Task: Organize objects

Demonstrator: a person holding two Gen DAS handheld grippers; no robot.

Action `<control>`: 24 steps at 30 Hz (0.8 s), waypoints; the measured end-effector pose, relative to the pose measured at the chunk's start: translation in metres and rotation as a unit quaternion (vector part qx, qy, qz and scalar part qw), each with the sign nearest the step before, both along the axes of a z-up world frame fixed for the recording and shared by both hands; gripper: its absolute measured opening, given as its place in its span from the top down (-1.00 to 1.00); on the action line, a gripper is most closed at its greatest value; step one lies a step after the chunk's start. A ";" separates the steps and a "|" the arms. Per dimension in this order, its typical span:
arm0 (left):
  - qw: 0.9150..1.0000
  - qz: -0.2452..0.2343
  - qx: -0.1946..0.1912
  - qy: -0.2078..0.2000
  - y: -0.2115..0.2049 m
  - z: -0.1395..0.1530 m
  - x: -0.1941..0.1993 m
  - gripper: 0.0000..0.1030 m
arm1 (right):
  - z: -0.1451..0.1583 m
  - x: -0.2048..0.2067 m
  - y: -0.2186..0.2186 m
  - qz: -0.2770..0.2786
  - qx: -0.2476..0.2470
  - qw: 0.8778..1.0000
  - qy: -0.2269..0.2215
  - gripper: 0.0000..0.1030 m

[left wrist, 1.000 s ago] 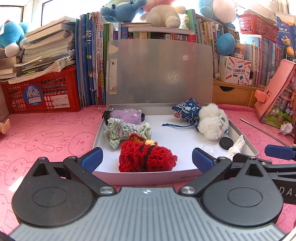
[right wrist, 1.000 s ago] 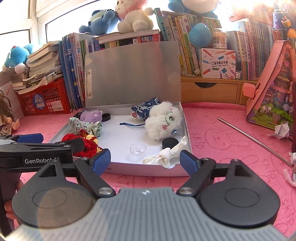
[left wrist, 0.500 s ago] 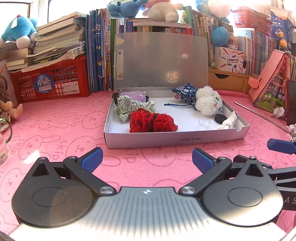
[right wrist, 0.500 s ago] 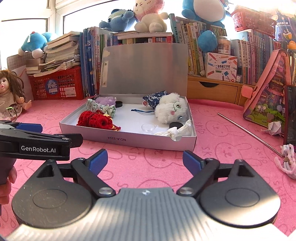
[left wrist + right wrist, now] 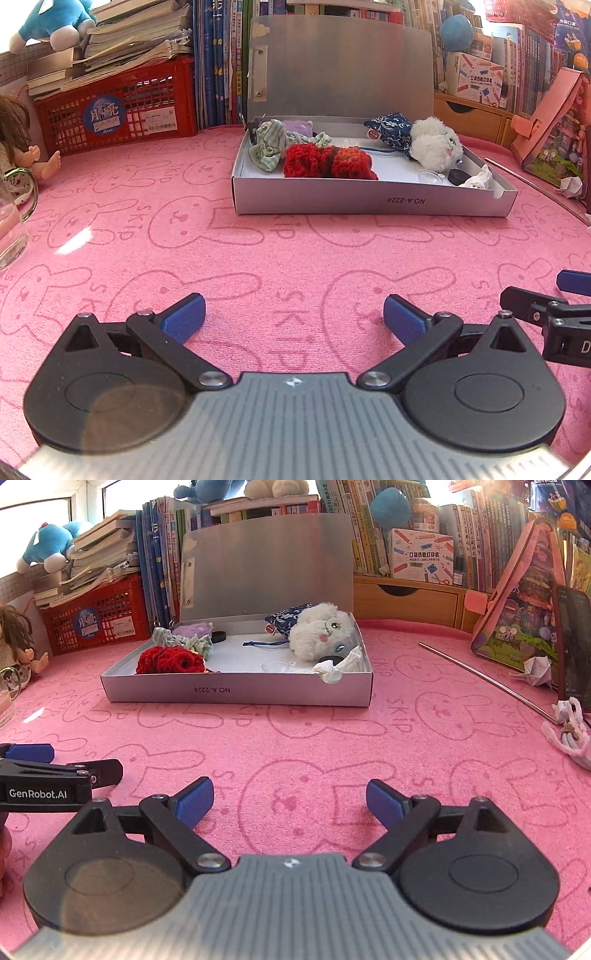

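Left gripper (image 5: 293,314) jaws spread wide, nothing between them, low over bare pink bunny-print mat (image 5: 258,258). Right gripper (image 5: 290,799) same: jaws wide apart, empty, over the mat. Each one's fingertip shows at the edge of the other's view, so they sit side by side, apart.

Wide strip of bare mat lies between both grippers and the grey box (image 5: 369,201), which sits well ahead, lid (image 5: 343,70) standing upright at the back, front wall facing the cameras. Inside: red knit item (image 5: 328,162) near front left, green-striped cloth (image 5: 269,149) behind it, purple plush (image 5: 192,629) in back left corner, blue patterned pouch (image 5: 389,129) and white fluffy toy (image 5: 436,144) on the right, black cap (image 5: 458,177) and white crumpled paper (image 5: 478,179) at front right, paper spilling over the rim.

Left view only: glass mug (image 5: 13,229) at left edge. Right view only: metal rod (image 5: 484,679), white cable bundle (image 5: 570,731), dark phone (image 5: 574,646) to the right of the box. Doll (image 5: 16,642) and red basket (image 5: 118,110) on the left, in both views.
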State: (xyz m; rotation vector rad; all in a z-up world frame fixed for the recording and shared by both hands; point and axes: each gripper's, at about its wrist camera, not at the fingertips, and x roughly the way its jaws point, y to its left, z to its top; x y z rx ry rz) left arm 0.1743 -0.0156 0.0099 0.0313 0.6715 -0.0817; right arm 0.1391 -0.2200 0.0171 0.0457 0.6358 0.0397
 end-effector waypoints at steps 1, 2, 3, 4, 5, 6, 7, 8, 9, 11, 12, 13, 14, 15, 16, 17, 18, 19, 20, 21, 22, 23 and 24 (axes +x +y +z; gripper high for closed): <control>1.000 0.000 0.003 0.001 -0.001 -0.001 0.000 -1.00 | -0.001 0.001 0.000 -0.003 -0.003 1.000 0.005 -0.83; 1.000 0.001 0.005 0.000 -0.002 -0.001 0.000 -1.00 | -0.002 0.003 0.001 -0.004 -0.005 1.000 0.011 -0.83; 1.000 0.001 0.004 0.000 -0.001 -0.001 0.000 -1.00 | -0.003 0.003 0.001 -0.003 -0.008 1.000 0.013 -0.85; 1.000 0.001 0.003 0.001 -0.001 0.000 0.000 -1.00 | -0.003 0.003 0.002 -0.002 -0.012 1.000 0.014 -0.87; 1.000 0.001 0.002 0.001 -0.002 0.000 0.001 -1.00 | -0.004 0.004 0.004 -0.001 -0.016 1.000 0.015 -0.88; 1.000 0.001 0.003 0.001 -0.001 0.000 0.001 -1.00 | -0.004 0.004 0.005 0.000 -0.020 1.000 0.016 -0.90; 1.000 0.001 0.003 0.001 -0.001 -0.001 0.001 -1.00 | -0.004 0.004 0.006 0.000 -0.021 1.000 0.017 -0.93; 1.000 0.001 0.003 0.001 -0.001 -0.001 0.000 -1.00 | -0.004 0.004 0.006 -0.001 -0.021 1.000 0.019 -0.95; 1.000 0.001 0.002 0.001 -0.001 -0.001 0.000 -1.00 | -0.004 0.005 0.005 -0.001 -0.020 1.000 0.021 -0.98; 1.000 0.001 0.003 0.001 -0.001 -0.001 0.000 -1.00 | -0.005 0.006 0.006 0.001 -0.020 1.000 0.023 -1.00; 1.000 0.001 0.003 0.001 -0.001 -0.001 0.000 -1.00 | -0.005 0.006 0.006 0.001 -0.020 1.000 0.023 -1.00; 1.000 0.001 0.002 0.001 -0.001 -0.001 0.000 -1.00 | -0.005 0.005 0.006 0.001 -0.019 1.000 0.023 -1.00; 1.000 0.001 0.002 0.001 -0.001 -0.001 0.000 -1.00 | -0.005 0.005 0.006 0.001 -0.019 1.000 0.023 -1.00; 1.000 0.001 0.003 0.001 -0.001 -0.001 0.000 -1.00 | -0.005 0.005 0.006 0.001 -0.019 1.000 0.023 -1.00; 1.000 0.001 0.003 0.001 -0.001 -0.001 0.000 -1.00 | -0.005 0.005 0.006 0.001 -0.019 1.000 0.023 -1.00; 1.000 0.001 0.002 0.001 -0.001 -0.001 0.000 -1.00 | -0.005 0.005 0.006 0.001 -0.019 1.000 0.023 -1.00; 1.000 0.001 0.002 0.001 -0.001 -0.001 0.000 -1.00 | -0.005 0.005 0.006 0.001 -0.019 1.000 0.023 -1.00; 1.000 0.001 0.003 0.001 -0.001 -0.001 0.000 -1.00 | -0.005 0.005 0.006 0.001 -0.019 1.000 0.023 -1.00; 1.000 0.001 0.003 0.001 -0.001 -0.001 0.000 -1.00 | -0.005 0.005 0.006 0.001 -0.019 1.000 0.023 -1.00; 1.000 0.001 0.002 0.001 -0.001 -0.001 0.000 -1.00 | -0.005 0.005 0.006 0.001 -0.019 1.000 0.023 -1.00; 1.000 0.001 0.002 0.001 -0.001 -0.001 0.000 -1.00 | -0.005 0.005 0.006 0.001 -0.019 1.000 0.023 -1.00; 1.000 0.001 0.002 0.001 -0.001 -0.001 0.000 -1.00 | -0.005 0.005 0.006 0.001 -0.019 1.000 0.023 -1.00; 1.000 0.001 0.002 0.001 -0.001 -0.001 0.000 -1.00 | -0.005 0.005 0.006 0.001 -0.019 1.000 0.023 -1.00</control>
